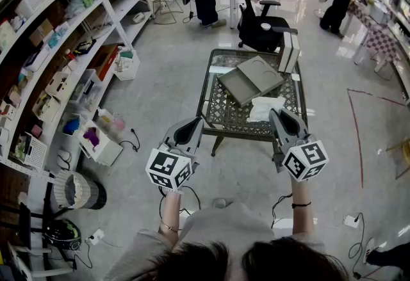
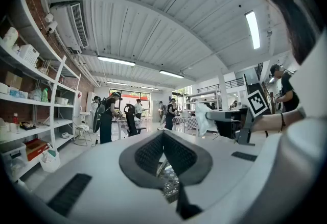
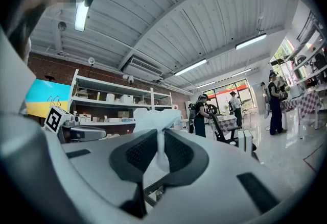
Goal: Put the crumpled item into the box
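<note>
In the head view a white crumpled item (image 1: 264, 109) sits at the tip of my right gripper (image 1: 277, 114), over the near edge of a black lattice table (image 1: 215, 121). The right gripper view shows the crumpled item (image 3: 156, 121) pinched between the dark pads, my right gripper (image 3: 160, 141) shut on it. A flat grey box (image 1: 250, 79) lies open on the table beyond. My left gripper (image 1: 193, 126) hangs before the table's near left edge, jaws together and holding nothing. From the left gripper (image 2: 163, 141) view, the white item (image 2: 203, 118) dangles from the right gripper (image 2: 230, 116).
Two white upright boxes (image 1: 288, 50) stand at the table's far right corner. A black office chair (image 1: 259, 24) is behind the table. Shelving (image 1: 57, 56) with bins runs along the left, and cables lie on the floor (image 1: 147, 100). People stand at the back.
</note>
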Tool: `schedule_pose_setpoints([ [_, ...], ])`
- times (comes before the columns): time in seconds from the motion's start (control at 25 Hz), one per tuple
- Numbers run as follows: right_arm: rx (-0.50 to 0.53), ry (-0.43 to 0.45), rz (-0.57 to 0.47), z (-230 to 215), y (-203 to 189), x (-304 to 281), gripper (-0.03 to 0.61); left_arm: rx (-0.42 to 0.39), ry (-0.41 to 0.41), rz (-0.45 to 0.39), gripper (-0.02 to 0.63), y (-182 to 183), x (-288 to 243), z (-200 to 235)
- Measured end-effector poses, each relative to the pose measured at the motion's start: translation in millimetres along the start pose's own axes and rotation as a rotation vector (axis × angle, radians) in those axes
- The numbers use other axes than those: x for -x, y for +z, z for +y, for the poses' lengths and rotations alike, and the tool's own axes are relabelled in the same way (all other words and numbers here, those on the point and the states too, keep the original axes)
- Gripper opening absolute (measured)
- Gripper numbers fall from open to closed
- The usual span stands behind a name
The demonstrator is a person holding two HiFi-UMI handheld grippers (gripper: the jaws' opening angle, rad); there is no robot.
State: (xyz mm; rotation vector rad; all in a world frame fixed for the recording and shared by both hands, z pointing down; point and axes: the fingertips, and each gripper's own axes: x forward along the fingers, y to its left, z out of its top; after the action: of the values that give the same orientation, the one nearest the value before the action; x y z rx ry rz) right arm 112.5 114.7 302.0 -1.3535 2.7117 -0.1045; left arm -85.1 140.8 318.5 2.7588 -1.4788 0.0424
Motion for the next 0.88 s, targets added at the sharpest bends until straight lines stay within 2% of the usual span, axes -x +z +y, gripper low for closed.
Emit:
schedule_pose_setpoints([
  [0.6, -0.016, 0.013, 0.025, -7, -7, 5, 0.06, 0.023, 0.025, 0.017, 0.017, -7, 0, -8],
  [0.88, -0.026, 0.042, 0.026, -18, -5, 8, 0.06, 0.035, 0.04, 0.03, 0.017, -11, -4, -29],
])
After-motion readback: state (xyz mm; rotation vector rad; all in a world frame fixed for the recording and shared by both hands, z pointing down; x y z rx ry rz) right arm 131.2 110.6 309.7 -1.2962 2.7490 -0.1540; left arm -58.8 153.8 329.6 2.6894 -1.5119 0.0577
